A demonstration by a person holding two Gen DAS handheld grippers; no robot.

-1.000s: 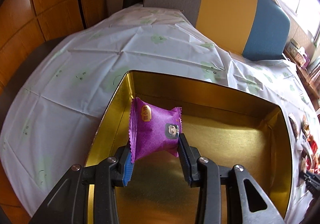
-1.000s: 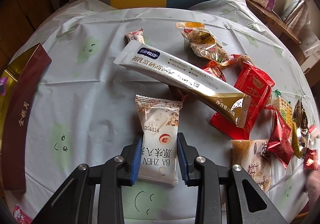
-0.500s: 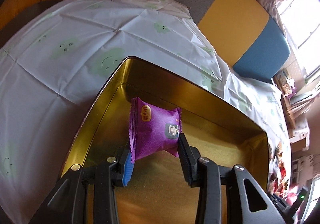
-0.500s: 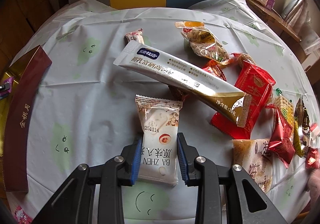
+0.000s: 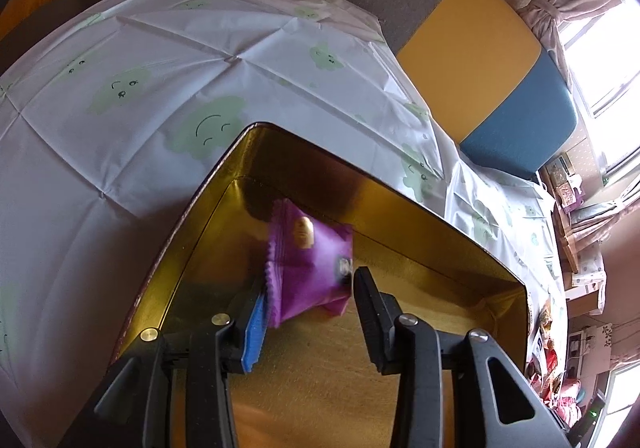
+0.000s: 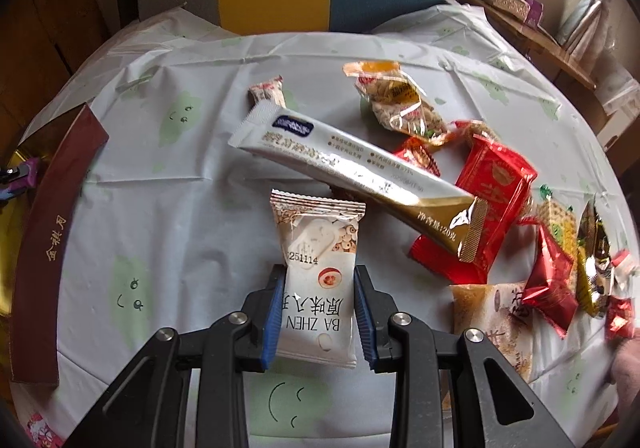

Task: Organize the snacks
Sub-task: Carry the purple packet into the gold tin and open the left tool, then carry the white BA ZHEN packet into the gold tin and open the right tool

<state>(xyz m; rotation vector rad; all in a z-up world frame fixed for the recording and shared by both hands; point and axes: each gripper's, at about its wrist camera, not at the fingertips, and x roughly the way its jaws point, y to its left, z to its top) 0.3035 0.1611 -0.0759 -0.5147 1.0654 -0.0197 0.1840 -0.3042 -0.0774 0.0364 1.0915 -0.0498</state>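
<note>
- On my left wrist view, my left gripper (image 5: 308, 300) hangs over the gold-lined rectangular tin box (image 5: 400, 192), which sits on the white tablecloth printed with green smiling clouds (image 5: 132, 88).
- Its jaws are clamped on a purple foil snack packet with zigzag ends (image 5: 310, 268), held tilted above the tin's floor near the far left corner; the picture is blurred there, so I cannot tell whether the packet touches the floor.
- Beyond the table's far edge I see a chair back in grey, yellow and blue panels (image 5: 472, 44).
- On my right wrist view, the tin's dark red outer wall (image 6: 52, 232) runs along the left edge of the table.
- My right gripper (image 6: 316, 312) is closed on the lower half of a white and beige snack packet printed "BA ZHEN" (image 6: 316, 268), blue pads pressing both long sides; whether it lies on the cloth or is lifted off it, I cannot tell.
- Just beyond it lies a long white and gold stick pouch (image 6: 352, 168), slanting toward the right and resting on a red foil packet (image 6: 496, 200).
- Past those, toward the far edge, lies a clear bag of nuts with an orange top (image 6: 396, 100).
- More red and gold wrapped sweets (image 6: 560, 268) crowd the right edge.
</note>
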